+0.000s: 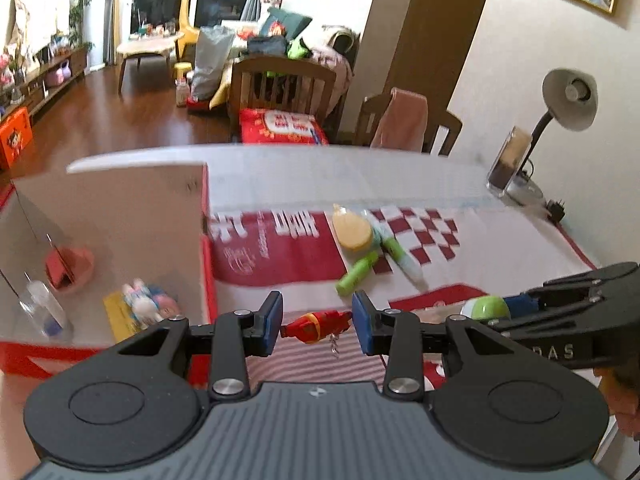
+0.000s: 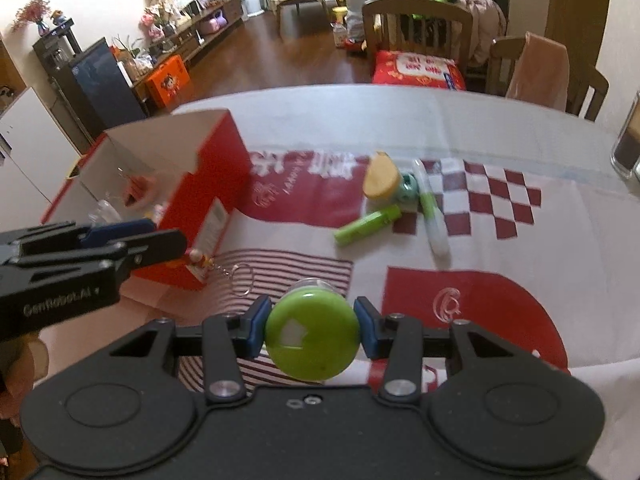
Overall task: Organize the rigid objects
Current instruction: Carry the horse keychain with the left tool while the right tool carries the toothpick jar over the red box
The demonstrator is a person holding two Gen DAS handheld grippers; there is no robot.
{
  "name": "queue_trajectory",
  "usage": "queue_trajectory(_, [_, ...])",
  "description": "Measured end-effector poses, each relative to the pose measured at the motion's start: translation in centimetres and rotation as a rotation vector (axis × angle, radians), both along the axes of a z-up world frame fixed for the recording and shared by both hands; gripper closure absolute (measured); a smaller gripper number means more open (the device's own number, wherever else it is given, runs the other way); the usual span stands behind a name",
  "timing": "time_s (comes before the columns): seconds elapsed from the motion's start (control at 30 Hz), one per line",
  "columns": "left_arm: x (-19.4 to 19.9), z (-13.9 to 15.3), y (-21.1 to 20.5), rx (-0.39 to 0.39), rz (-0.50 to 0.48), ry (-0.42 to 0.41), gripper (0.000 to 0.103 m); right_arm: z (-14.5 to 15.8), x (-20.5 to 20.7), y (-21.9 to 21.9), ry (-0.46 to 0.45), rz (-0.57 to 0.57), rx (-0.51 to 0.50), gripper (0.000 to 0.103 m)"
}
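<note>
Already clamped: right gripper (image 2: 311, 327) on green jar (image 2: 312, 334) over table (image 2: 520, 128); left gripper (image 1: 316, 322) apart around red keychain (image 1: 316, 325); hard, light, slick lid — best gripped across its width

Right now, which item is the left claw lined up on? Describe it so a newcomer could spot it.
Start at the red cardboard box on the left of the table; just off its near corner, on the striped patch of the cloth, lies a small red and yellow toy figure with a metal key ring. It sits between the open left claw, and no other loose item has a ring.
</note>
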State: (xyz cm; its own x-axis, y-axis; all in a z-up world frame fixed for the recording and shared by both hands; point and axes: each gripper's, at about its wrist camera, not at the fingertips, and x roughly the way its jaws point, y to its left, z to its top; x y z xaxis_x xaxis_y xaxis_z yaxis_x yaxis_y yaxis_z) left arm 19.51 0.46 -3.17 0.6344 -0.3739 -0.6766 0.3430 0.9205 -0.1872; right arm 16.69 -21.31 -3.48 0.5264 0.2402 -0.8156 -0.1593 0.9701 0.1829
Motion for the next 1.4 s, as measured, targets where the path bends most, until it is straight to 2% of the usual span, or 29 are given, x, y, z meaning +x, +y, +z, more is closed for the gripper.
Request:
queue_trajectory(0.2, [1.2,2.4,2.5,-0.003,0.005,-0.051,0.066,2.5,0.8,2.8,-0.049,0.008,0.002,0.059])
queue_trajectory(0.4, [2.8,3.6,5.7,-0.008,0.017,-0.063,0.066,4.1,1.8,6.5,-0.093,0.040,-0.002,0.059])
queue_trajectory(0.77, [6.1,3.4,13.6,0.010,0.102,-0.052,0.066,4.4,5.1,14.1,-0.118,0.098,-0.002,0.059])
queue_trajectory(1.1, [10.0,0.6,19.7,0.041,0.163,-0.010,0.066,1.1,9.0,19.9,-0.093,0.130,-0.048,0.059])
queue_trajectory(1.4, [13.4,-2.8,21.4,0.024,0.162,0.053,0.066,-2.9,11.9,23.4,-0.056,0.131,-0.087,0.059])
